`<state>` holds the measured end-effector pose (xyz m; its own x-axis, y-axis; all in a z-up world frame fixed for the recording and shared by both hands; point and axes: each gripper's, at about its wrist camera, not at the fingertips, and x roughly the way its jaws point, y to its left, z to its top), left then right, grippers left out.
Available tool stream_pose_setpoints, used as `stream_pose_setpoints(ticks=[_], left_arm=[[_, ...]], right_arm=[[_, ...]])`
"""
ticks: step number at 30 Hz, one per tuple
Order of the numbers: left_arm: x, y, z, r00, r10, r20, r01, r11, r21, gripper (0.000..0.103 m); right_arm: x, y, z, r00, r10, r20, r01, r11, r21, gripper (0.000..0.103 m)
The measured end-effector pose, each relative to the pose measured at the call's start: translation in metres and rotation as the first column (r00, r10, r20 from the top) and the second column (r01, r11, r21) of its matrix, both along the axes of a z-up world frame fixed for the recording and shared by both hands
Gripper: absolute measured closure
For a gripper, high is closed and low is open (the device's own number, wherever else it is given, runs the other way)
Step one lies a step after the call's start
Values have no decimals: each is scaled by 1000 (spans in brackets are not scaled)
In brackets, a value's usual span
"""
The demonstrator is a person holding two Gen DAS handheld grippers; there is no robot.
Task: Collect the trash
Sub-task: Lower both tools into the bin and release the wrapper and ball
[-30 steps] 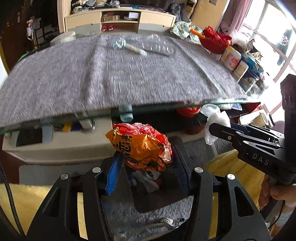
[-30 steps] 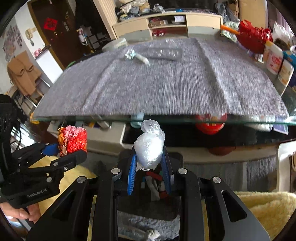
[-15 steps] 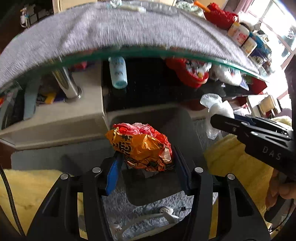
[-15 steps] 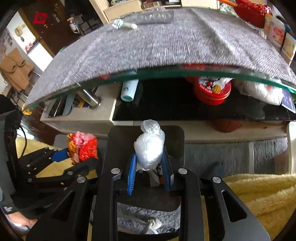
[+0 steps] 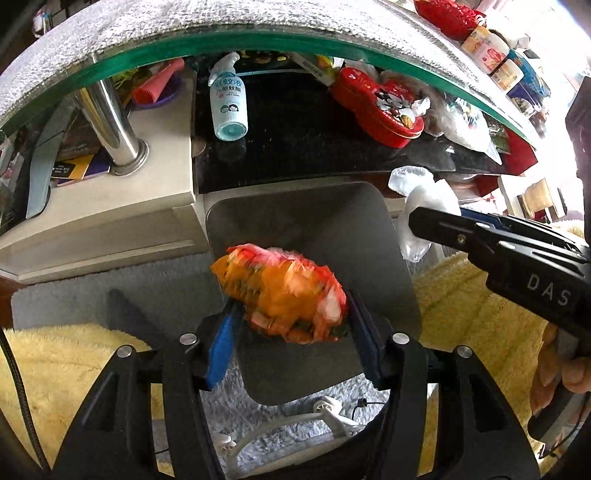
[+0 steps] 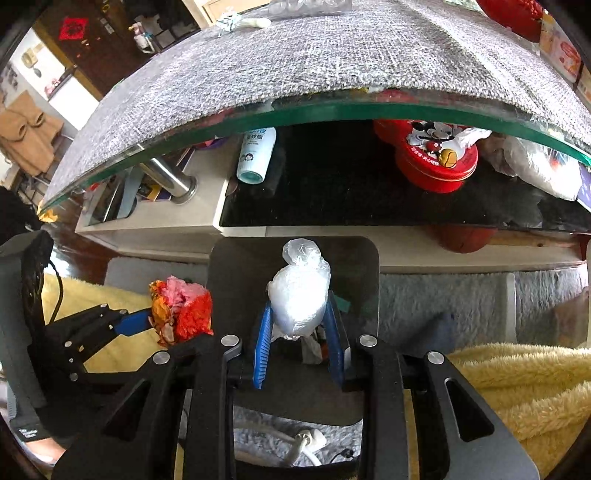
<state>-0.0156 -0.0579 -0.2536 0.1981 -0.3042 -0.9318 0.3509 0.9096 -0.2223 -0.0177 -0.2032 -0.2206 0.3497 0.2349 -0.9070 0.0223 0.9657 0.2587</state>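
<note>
Under a glass-topped coffee table (image 6: pixel 369 107) draped in grey cloth, a dark bin (image 5: pixel 314 229) stands open on the rug, and both grippers are poised over it.

The left gripper (image 5: pixel 291 325) is clamped on a crumpled orange wrapper (image 5: pixel 280 291), blurred here, hanging over the bin's mouth. The right gripper (image 6: pixel 299 332) pinches a knotted white bag (image 6: pixel 299 295), also above the bin.

A second ago the cameras looked across the tabletop, where a twisted wrapper and a clear tray lay at the far side; since then both have tipped down and the bin has filled the lower view. My judgement is that carrying is done and only the release is left, with the far-side pieces still to fetch afterwards.

The right view shows bits of trash already in the bin beneath the bag, and it keeps the far-side wrapper (image 6: pixel 240 23) in sight. The left view hides both, but shows the right gripper side-on, the bag bulging past its fingers, and the person's hand (image 5: pixel 557 369) on the handle.
</note>
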Motion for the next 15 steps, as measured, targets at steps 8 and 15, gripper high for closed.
stream_pose_setpoints(ticks=[8,15], left_arm=[[3,3,8,1000,8,26,-9,1000,20,30],[8,14,25,997,37,66,-39,999,31,15]], right_arm=[[3,-6,5,1000,-24,12,24,1000,-9,43],[5,-15,16,998,-61,32,62,997,-44,7]])
